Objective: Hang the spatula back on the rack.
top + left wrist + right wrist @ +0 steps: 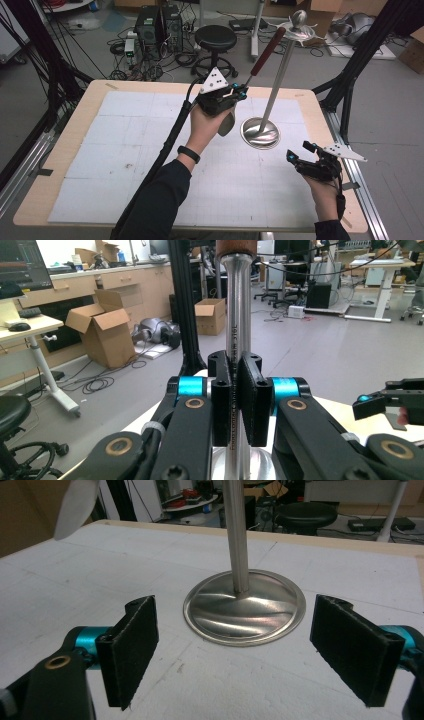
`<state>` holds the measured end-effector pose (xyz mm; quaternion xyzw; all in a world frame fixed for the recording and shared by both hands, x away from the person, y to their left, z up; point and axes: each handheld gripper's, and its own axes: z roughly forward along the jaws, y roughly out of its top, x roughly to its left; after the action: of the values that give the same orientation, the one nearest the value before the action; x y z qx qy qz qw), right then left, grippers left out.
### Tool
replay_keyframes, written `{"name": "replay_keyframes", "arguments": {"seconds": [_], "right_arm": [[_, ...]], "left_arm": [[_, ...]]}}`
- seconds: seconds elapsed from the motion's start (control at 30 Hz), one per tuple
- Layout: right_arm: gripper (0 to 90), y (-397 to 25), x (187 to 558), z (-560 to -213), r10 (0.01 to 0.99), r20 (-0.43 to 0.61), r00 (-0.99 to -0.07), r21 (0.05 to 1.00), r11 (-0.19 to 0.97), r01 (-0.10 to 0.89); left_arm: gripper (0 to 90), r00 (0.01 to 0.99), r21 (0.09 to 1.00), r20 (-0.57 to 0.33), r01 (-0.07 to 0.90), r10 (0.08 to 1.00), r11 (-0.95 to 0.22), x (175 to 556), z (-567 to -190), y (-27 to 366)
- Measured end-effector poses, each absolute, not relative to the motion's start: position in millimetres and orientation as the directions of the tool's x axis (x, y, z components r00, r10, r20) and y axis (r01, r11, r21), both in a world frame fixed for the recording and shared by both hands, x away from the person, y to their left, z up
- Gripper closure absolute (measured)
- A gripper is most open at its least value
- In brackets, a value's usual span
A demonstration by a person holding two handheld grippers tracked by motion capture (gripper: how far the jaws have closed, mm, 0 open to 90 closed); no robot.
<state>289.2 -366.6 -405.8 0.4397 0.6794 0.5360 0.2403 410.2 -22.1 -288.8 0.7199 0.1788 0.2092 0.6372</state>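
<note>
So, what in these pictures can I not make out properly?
- Left gripper view: the lettering on the utensil shaft is too small to read, and the top edge cuts off its brown handle.
- High view: the blade is partly hidden behind the left hand.
- Right gripper view: the top edge cuts off the stand, so its top is not visible there.

Shaft point(235, 340) between my left jaws: small engraved lettering runs along it, too fine for me to read.
Elsewhere: no legible text.
</note>
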Motion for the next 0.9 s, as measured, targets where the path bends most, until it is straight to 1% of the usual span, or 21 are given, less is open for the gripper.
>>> {"name": "replay_keyframes", "arguments": {"seconds": [0.37,0.77,0.9], "right_arm": [[18.7,-366,289,-406,0.852,0.148,-0.502,0.939,0.038,0.341],[18.7,-366,289,-407,0.852,0.147,-0.502,0.939,0.040,0.343],[18.7,-366,289,-407,0.852,0.146,-0.503,0.938,0.042,0.344]], "left_arm": [[84.3,0.841,0.989,0.069,0.011,0.536,-0.146,416,-293,-37],[83.9,0.831,0.981,0.100,0.009,0.548,-0.193,419,-294,-42],[82.8,0.827,0.981,0.095,0.016,0.554,-0.192,419,-295,-44]]}}
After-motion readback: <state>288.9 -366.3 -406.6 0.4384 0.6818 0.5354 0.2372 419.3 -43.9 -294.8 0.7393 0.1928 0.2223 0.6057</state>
